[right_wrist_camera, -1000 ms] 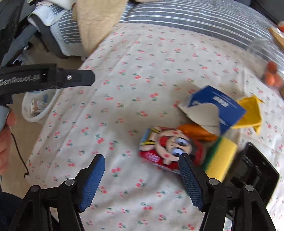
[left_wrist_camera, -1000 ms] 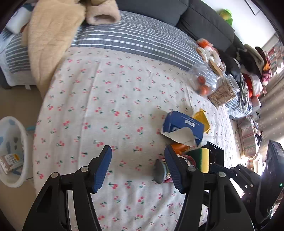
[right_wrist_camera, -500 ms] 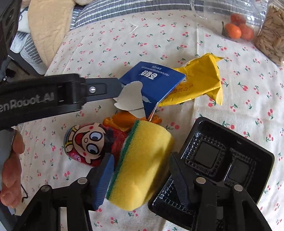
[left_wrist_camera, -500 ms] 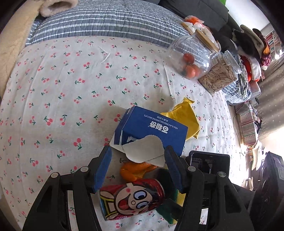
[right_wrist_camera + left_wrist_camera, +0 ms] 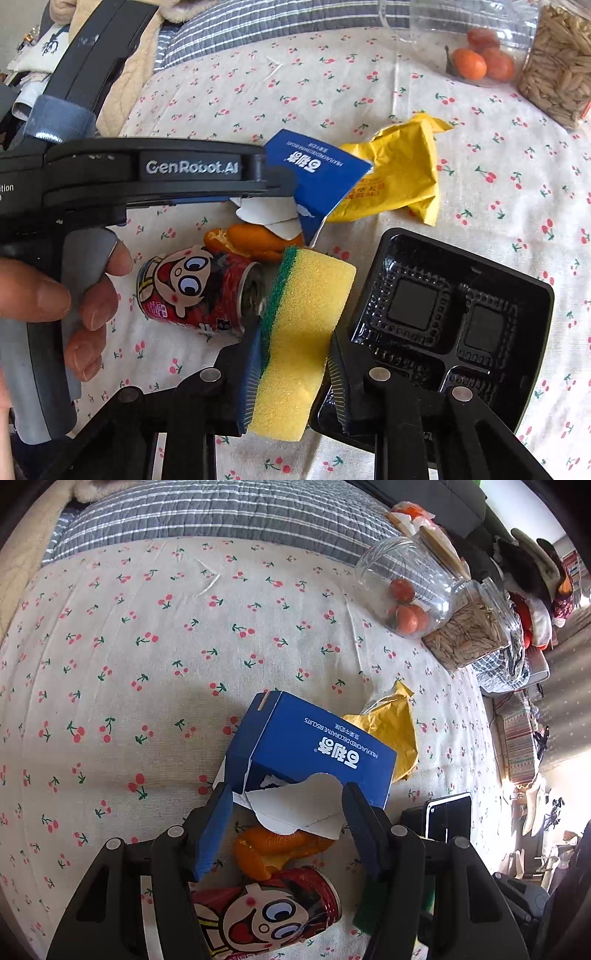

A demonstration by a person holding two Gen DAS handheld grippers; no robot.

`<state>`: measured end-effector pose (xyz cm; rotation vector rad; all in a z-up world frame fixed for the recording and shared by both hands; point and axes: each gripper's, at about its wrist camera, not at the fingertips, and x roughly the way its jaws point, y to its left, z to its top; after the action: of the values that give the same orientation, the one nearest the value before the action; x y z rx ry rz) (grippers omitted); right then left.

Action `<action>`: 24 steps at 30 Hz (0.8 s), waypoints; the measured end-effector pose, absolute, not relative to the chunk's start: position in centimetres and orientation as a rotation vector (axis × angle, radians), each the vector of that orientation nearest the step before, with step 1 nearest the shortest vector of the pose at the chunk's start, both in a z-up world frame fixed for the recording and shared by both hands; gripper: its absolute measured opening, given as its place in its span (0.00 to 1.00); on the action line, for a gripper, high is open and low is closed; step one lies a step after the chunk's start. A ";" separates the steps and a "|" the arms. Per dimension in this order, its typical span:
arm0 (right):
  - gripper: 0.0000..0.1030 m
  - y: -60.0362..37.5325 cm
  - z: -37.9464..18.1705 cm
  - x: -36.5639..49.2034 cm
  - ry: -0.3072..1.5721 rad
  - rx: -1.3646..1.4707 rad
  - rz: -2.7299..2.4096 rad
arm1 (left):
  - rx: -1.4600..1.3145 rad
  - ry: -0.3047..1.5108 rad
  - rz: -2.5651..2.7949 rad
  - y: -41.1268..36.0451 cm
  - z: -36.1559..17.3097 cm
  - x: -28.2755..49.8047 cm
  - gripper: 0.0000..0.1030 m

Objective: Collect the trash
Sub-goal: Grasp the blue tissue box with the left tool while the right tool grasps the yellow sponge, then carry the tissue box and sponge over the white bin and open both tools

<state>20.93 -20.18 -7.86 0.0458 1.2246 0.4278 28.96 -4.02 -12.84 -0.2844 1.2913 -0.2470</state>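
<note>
A: Notes from my station. Right gripper: fingers clamped on the yellow sponge, green scouring side toward the left finger. The sponge stands on edge, just beside the black plastic tray.

B: And the left?

A: Left gripper: fingers spread wide, holding nothing. They straddle the torn white flap of the blue biscuit box. Whether the pads touch the box, I cannot tell.

B: Where does the rest of the trash lie?

A: All on the cherry-print cloth. Orange peel sits under the box flap. The red cartoon can lies on its side against the sponge. A crumpled yellow wrapper touches the box's far side.

B: Anything beyond that?

A: A clear jar of oranges and a jar of seeds, side by side, well apart from the pile.
</note>
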 end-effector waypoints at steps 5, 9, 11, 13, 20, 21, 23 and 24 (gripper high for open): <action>0.27 -22.0 -7.3 21.1 1.217 0.084 0.399 | -0.325 1.311 -0.230 -3.5 -13.8 29.1 0.62; 0.27 -22.2 -6.5 20.9 1.199 0.113 0.424 | -0.380 1.308 -0.235 -3.5 -14.2 29.4 0.59; 0.27 -22.0 -6.6 20.8 1.202 0.112 0.431 | -0.384 1.299 -0.240 -3.8 -14.3 29.4 0.53; 0.27 -21.9 -6.9 20.7 1.211 0.116 0.437 | -0.368 1.299 -0.216 -3.8 -14.6 29.6 0.36; 0.27 -21.6 -7.2 20.8 1.209 0.127 0.452 | -0.419 1.274 -0.214 -2.7 -14.5 30.0 0.04; 0.27 -21.6 -7.2 20.8 1.208 0.129 0.453 | -0.429 1.265 -0.217 -2.4 -14.2 29.9 0.04; 0.27 -21.8 -7.1 20.8 1.203 0.133 0.452 | -0.448 1.256 -0.221 -2.0 -13.8 29.9 0.04; 0.27 -21.9 -7.0 20.8 1.201 0.136 0.453 | -0.455 1.259 -0.217 -1.9 -13.8 29.9 0.04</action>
<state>20.81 -21.95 -7.00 0.1362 1.2007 0.4528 29.87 -1.85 -13.76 -0.4549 1.2592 -0.2173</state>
